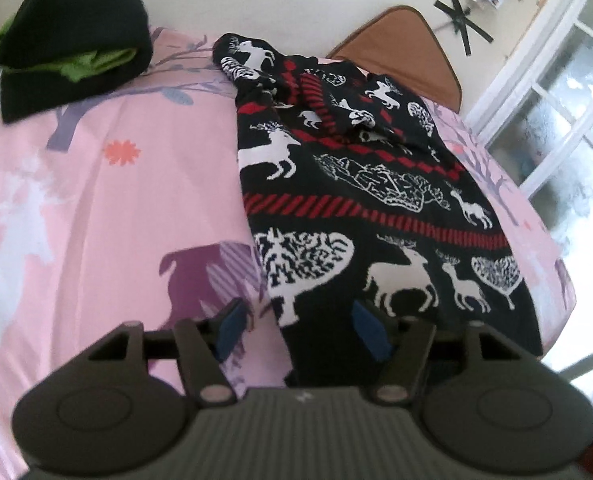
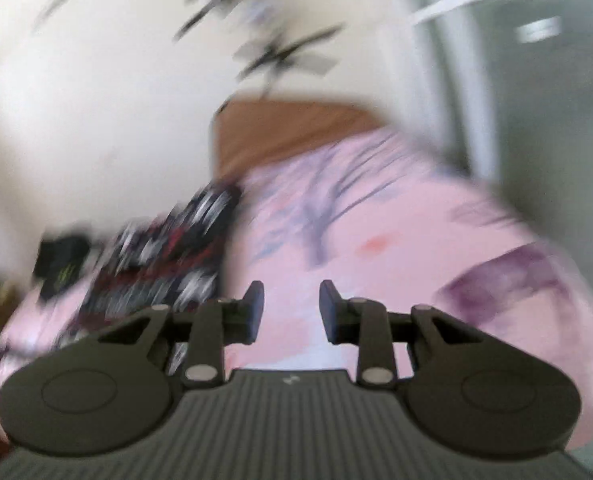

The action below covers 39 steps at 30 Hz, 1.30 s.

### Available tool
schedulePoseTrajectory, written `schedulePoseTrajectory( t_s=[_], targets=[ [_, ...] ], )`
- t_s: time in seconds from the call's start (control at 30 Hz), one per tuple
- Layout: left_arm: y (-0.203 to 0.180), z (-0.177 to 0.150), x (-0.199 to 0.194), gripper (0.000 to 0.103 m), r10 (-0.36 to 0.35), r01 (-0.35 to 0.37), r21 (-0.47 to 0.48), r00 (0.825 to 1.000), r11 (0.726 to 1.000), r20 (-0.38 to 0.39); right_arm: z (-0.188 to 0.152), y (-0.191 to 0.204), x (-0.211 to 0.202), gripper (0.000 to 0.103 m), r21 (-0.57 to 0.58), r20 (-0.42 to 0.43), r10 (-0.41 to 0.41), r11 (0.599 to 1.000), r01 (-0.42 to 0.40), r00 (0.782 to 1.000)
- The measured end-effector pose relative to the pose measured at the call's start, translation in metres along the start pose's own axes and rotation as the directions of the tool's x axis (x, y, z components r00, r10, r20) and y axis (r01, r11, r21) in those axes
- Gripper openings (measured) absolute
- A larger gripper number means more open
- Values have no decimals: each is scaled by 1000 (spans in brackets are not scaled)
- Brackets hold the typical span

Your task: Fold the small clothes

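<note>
A black sweater [image 1: 360, 184] with white deer and red stripes lies spread on the pink bedsheet [image 1: 116, 208], its collar at the far end. My left gripper [image 1: 296, 330] is open over the sweater's near left hem corner, holding nothing. My right gripper [image 2: 291, 312] is open and empty above the pink sheet; the view is motion-blurred. The sweater [image 2: 168, 256] shows blurred to its left.
A folded black and green pile [image 1: 72, 60] sits at the far left of the bed. A brown headboard [image 1: 408, 44] and white wall stand behind. A window [image 1: 568, 120] is at the right. The bed edge drops off at the right.
</note>
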<state>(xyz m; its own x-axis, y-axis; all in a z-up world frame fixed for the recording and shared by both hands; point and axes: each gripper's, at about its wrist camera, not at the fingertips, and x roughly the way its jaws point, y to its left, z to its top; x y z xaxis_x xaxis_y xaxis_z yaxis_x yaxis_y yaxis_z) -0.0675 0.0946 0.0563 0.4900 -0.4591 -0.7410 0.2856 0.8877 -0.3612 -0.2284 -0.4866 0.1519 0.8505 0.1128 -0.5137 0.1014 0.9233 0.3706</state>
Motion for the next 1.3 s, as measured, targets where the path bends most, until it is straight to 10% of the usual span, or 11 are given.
schedulePoseTrajectory(
  t_s=[0.1,0.5,0.53,0.73,0.9,1.07,1.17,1.3],
  targets=[
    [-7,-1,3,7,3,-3,2,1000,1000,-11,3,3,-6,34,-21,10,47,999,-47,999],
    [-46,-14,-52,6,32,-47,127,993,991,114,-77,60,113,37,-26,-319,262,958,-285,911],
    [-49,-15,-54,6,34,-50,133,992,990,119,-79,64,111,7,-53,-305,254,958,-283,918],
    [-74,-10,-46,11,-83,54,205,988,977,133,-56,63,86,8,-215,-168,69,971,-105,983],
    [-65,-10,-29,11,-63,45,187,994,981,92,-63,84,103,14,-444,-149,-125,895,47,981],
    [-23,-17,-44,13,-3,-1,39,993,999,120,-55,117,81,36,-544,-89,57,834,-96,994],
    [-4,-21,-49,13,22,-18,-32,992,999,126,-55,147,83,45,-510,-221,320,767,-389,921],
    [5,-28,-49,13,25,-18,-61,992,998,124,-77,206,101,61,-557,-425,476,533,-637,770]
  ],
)
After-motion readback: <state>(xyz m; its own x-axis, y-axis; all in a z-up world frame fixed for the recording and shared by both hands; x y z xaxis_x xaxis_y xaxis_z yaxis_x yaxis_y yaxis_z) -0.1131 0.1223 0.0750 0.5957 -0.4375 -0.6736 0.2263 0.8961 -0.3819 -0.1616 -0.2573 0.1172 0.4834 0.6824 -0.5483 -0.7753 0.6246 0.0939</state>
